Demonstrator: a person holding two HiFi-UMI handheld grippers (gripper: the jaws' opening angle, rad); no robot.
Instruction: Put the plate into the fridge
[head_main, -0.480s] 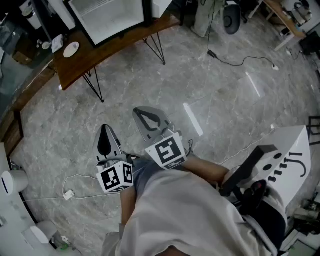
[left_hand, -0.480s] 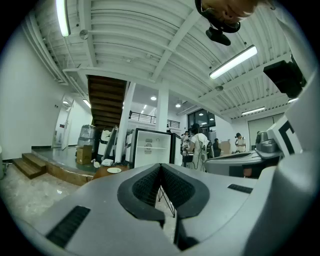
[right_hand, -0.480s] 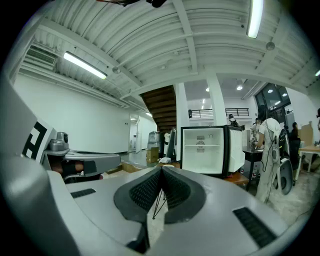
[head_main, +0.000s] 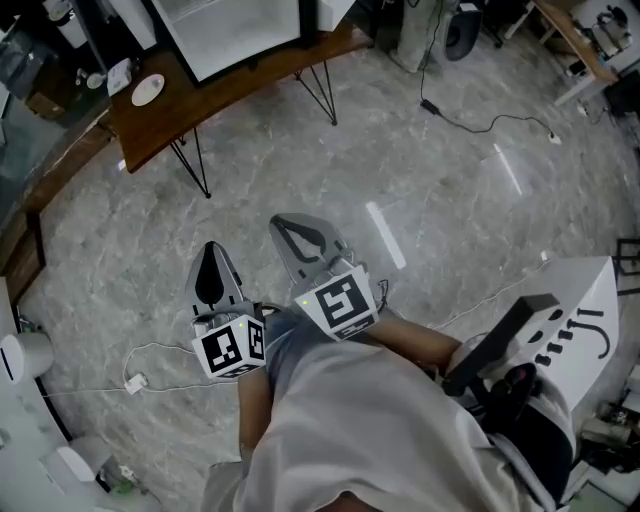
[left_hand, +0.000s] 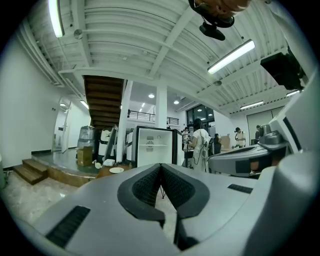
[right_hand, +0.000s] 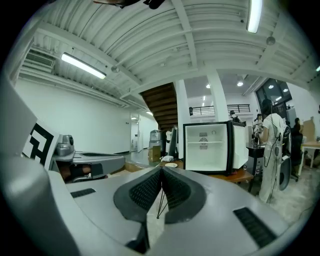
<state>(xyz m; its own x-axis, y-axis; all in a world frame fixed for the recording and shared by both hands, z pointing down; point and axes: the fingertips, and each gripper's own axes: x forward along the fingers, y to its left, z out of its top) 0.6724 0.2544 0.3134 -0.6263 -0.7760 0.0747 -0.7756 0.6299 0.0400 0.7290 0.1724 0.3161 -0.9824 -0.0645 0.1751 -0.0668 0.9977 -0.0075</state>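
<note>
Both tongs held low over the floor, well short of the worktop.

Left tongs: jaws pressed together at the tips, nothing between them. The left gripper view shows the same, pads meeting in a narrow V.

Right tongs: jaws shut tight, also empty. The ribbed pads touch along the centre line in the right gripper view. They sit just beside the left tongs and a little further forward.

Plate: small, white, flat on the worktop near its left end, to the left of the fridge. Neither tongs touches it; it is well apart from both. It is seen low and distant in the left gripper view and the right gripper view.

Fridge: stands on the worktop with its door open, showing a white interior with a shelf.

Worktop: wood with thin black hairpin legs.

Floor: grey marble, with a black cable trailing across it at upper right.

A person in white stands to the right of the fridge.
</note>
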